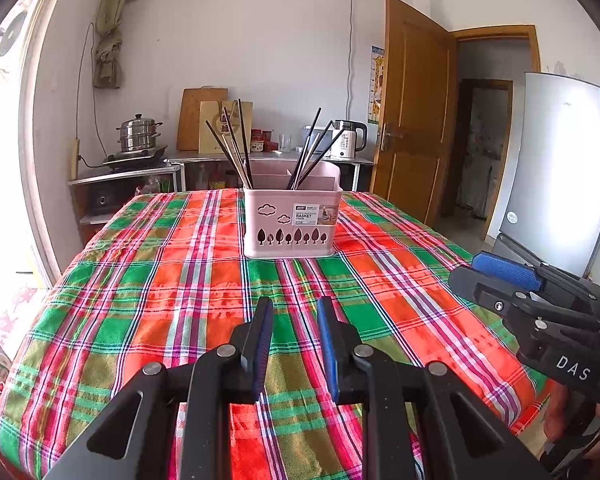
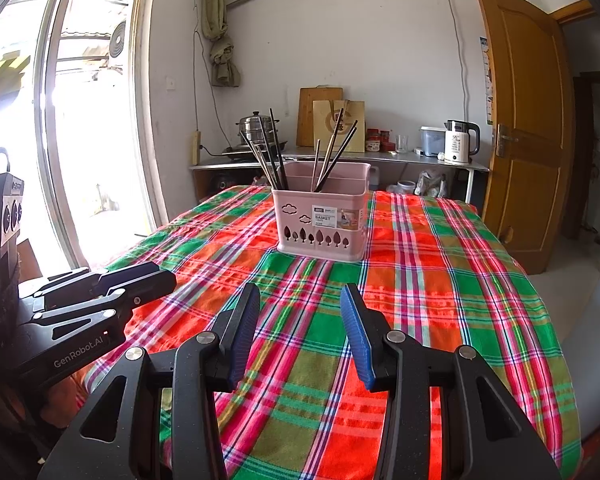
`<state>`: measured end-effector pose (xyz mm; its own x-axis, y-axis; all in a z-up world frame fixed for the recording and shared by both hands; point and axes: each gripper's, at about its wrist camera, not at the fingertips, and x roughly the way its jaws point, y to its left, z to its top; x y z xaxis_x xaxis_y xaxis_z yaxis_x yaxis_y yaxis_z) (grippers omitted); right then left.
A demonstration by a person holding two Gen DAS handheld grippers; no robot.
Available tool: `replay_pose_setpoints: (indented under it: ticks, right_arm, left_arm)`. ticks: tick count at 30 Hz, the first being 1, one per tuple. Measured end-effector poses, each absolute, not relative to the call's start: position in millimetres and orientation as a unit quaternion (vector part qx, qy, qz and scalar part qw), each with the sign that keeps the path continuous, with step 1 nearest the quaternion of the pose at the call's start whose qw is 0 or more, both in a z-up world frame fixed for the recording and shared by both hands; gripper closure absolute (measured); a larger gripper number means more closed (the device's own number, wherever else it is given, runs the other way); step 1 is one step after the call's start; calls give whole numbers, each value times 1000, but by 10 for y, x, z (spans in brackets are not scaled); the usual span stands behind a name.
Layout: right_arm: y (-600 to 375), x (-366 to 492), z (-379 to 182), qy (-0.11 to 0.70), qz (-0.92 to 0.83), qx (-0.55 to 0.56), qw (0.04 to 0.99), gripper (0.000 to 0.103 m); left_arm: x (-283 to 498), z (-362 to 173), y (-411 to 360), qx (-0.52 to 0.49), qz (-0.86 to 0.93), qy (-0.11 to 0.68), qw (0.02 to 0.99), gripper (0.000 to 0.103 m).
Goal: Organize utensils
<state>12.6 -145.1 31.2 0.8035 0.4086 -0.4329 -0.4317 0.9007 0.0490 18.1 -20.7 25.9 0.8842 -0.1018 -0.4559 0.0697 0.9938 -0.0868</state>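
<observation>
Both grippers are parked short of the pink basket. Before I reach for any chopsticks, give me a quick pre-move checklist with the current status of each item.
1. Left gripper empty, jaws apart: ok, narrow gap, nothing between the pads.
2. Right gripper empty, jaws apart: ok, wider gap, nothing held.
3. Basket upright on the tablecloth: ok.
4. Chopsticks inside the basket: ok, two bunches lean in separate compartments, left and right.
5. Cloth between grippers and basket free of loose utensils: ok, none visible.
6. Which chopsticks need sorting: cannot tell; the bunches overlap and their lower ends are hidden by the basket wall.
</observation>
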Motion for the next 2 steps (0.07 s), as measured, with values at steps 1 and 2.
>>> replay_pose_setpoints:
  ticks: [1, 2]
  right_arm:
    - [-1451, 126, 313, 222, 221, -26, 949, 60]
    - [-1451, 126, 313, 222, 221, -26, 949, 60]
  left_arm:
    - [180, 258, -201, -35, -44, 237, 970, 81]
    - [182, 256, -198, -36, -44, 238, 970, 81]
